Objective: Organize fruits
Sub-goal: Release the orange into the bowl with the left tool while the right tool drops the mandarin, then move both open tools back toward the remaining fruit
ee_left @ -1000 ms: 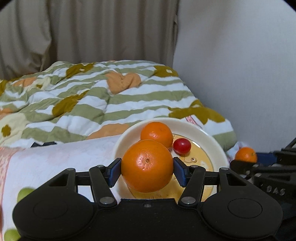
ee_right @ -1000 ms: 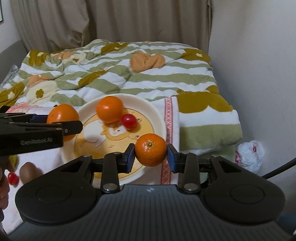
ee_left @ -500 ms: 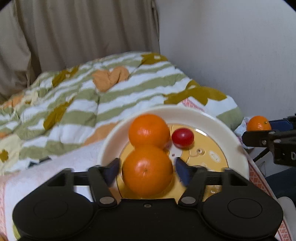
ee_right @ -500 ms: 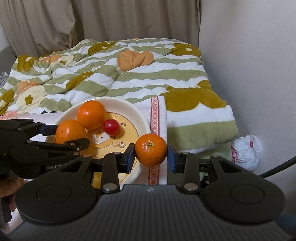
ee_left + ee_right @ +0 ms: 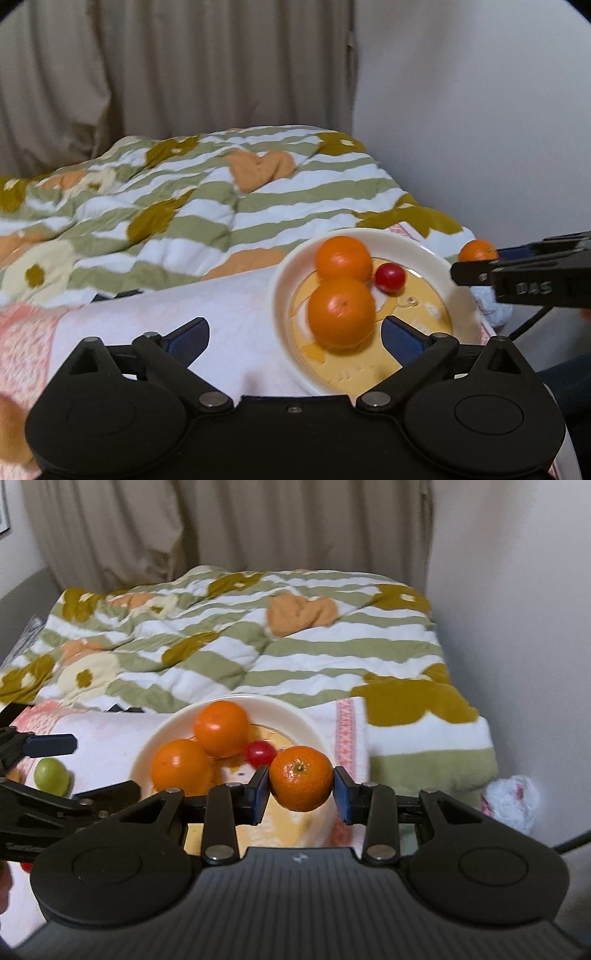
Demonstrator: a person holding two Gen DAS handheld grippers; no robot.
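Left wrist view shows the left gripper (image 5: 293, 334) with its jaws spread wide, having just been opening; the big orange (image 5: 341, 313) it let go now sits on the cream plate (image 5: 280, 295), to the right of centre in the frame, touching neither pad. A second orange (image 5: 343, 258) and a cherry tomato (image 5: 390, 277) lie just behind it on the plate.

Right wrist view shows the right gripper (image 5: 301, 788) clenched on a mandarin (image 5: 301, 783), hanging over the plate's near right rim. The free patch of plate lies just ahead and a little left of that fruit, beside the tomato, so the right hand is the nearer one for the next drop, I'd judge.

Only the right view shows a green fruit (image 5: 51, 774) on the pale cloth (image 5: 110, 734) at the left of the frame, near the left gripper's fingers; the left view misses it.
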